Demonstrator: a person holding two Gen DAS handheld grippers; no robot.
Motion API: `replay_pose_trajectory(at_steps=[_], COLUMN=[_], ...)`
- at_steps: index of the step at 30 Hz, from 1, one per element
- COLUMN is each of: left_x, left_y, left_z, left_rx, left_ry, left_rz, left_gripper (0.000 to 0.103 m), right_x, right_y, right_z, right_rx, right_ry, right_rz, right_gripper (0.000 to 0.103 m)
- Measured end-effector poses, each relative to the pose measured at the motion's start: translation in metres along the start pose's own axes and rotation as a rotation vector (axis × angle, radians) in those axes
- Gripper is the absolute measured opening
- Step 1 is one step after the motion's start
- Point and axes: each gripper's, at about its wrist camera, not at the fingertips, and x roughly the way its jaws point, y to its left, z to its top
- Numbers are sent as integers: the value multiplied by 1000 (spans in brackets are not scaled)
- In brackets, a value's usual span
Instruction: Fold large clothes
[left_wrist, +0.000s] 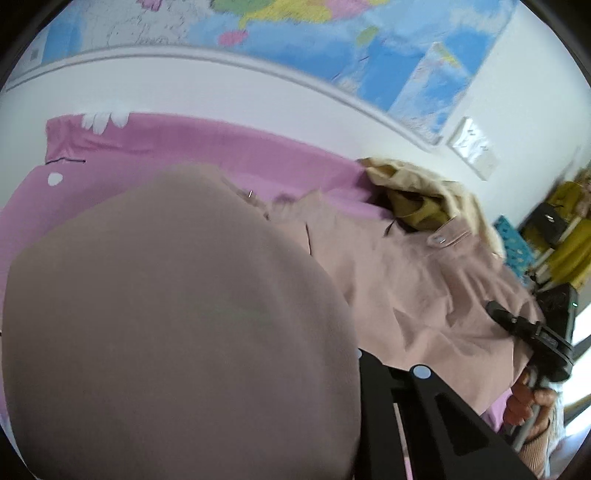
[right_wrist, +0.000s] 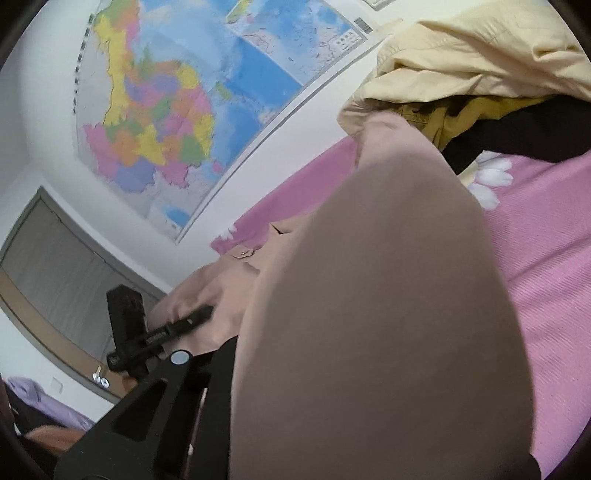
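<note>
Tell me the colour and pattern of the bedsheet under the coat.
Pink with white flower prints; the bedsheet shows best in the right wrist view, beside the dusty-pink coat.

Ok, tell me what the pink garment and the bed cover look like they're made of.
Pink garment: looks like a soft, matte woven cloth, perhaps brushed cotton; it creases softly and carries a metal snap. Bed cover: matte pink woven fabric, probably cotton, with a fine ribbed weave and printed white flowers.
</note>
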Motion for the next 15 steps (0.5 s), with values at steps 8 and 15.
replay_pose_trajectory(at_steps=[8, 15], left_x=[41, 52], left_y=[26, 17], left_z=[-16, -8], left_rx=[-40, -8], left_ry=[111, 98], left_rz=[26, 4], left_gripper=[36, 55], right_x=[20, 40], right_y=[-41, -42], right_z=[-14, -4], right_rx=[107, 102], right_ry=[49, 17], right_rz=[-114, -92], right_gripper=[55, 51])
